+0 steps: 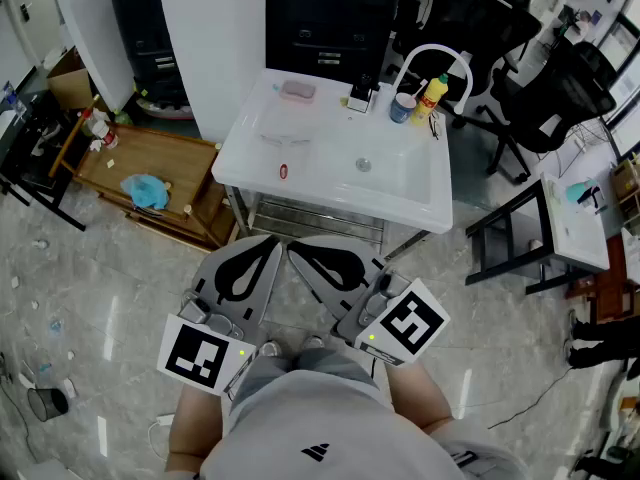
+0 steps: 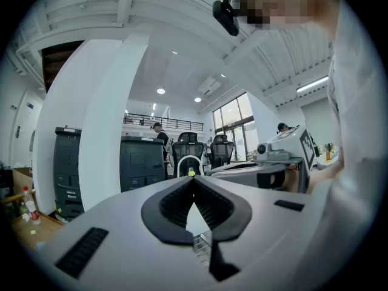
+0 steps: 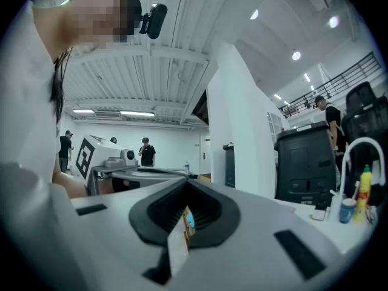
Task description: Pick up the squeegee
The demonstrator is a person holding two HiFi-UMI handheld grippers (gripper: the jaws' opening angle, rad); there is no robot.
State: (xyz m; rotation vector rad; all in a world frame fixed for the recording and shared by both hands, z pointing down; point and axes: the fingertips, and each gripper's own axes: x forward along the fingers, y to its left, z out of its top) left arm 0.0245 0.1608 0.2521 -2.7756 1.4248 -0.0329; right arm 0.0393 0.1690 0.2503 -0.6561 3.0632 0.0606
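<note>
Left gripper (image 1: 273, 244) and right gripper (image 1: 294, 252) are held level side by side, near the white sink (image 1: 330, 190), both sets of fingers closed together, empty

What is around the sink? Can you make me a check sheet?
Surface: white sink on a metal stand.
Job's things: squeegee, can't pick it out for sure.
Clutter: yellow bottle, blue cup, pink thing and small red thing on the sink.
Grippers: left gripper and right gripper both shut, empty, level, short of the sink.
Cables: thin cable on the floor.
Surroundings: black chairs, wooden pallet with a blue cloth.
</note>
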